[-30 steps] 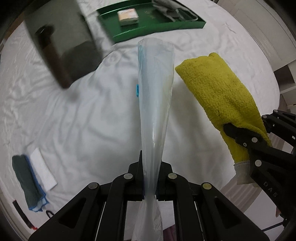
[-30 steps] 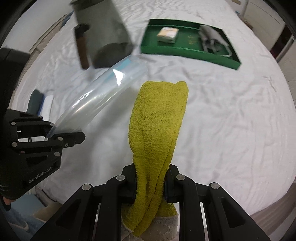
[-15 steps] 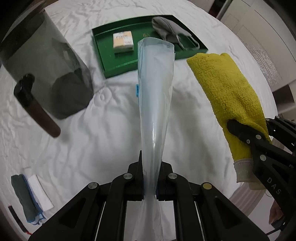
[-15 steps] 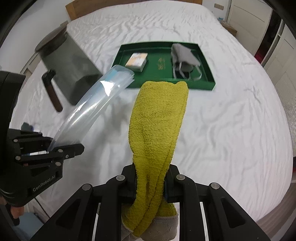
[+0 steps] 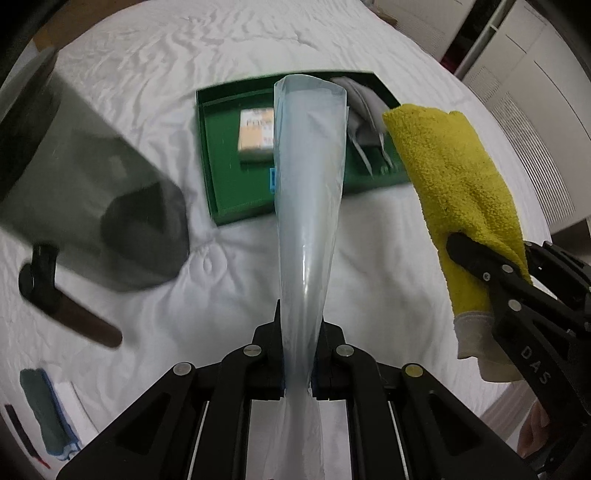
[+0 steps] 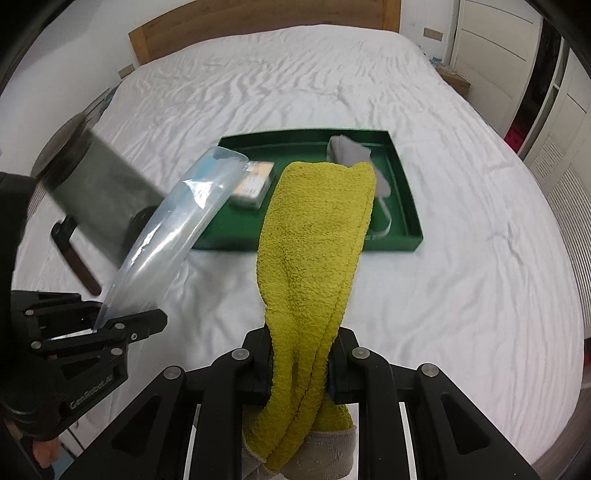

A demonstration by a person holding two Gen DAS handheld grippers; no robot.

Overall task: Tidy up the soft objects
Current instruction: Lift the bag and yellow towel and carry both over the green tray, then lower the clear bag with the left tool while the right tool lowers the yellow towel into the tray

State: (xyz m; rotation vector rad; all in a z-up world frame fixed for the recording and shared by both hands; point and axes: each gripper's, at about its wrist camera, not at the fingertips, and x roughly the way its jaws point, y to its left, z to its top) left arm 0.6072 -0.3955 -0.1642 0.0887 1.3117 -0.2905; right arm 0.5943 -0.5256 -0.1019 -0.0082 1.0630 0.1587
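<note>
My left gripper is shut on a clear bluish plastic bag that stands up stiffly from its jaws, also seen from the right wrist as the bag in the left gripper. My right gripper is shut on a folded yellow towel with a pale hem below the jaws; the left wrist view shows the towel at the right. Both hang above the white bed. Ahead lies a green tray holding a small packet and a grey cloth.
A dark translucent jug with a brown handle lies on the bed to the left. A teal cloth and white pad lie near the bed's left edge. A wooden headboard and white cupboard doors stand beyond.
Both grippers have travelled across the bed toward the green tray, which now sits closer to the middle of each view. The bag and towel stay gripped.
</note>
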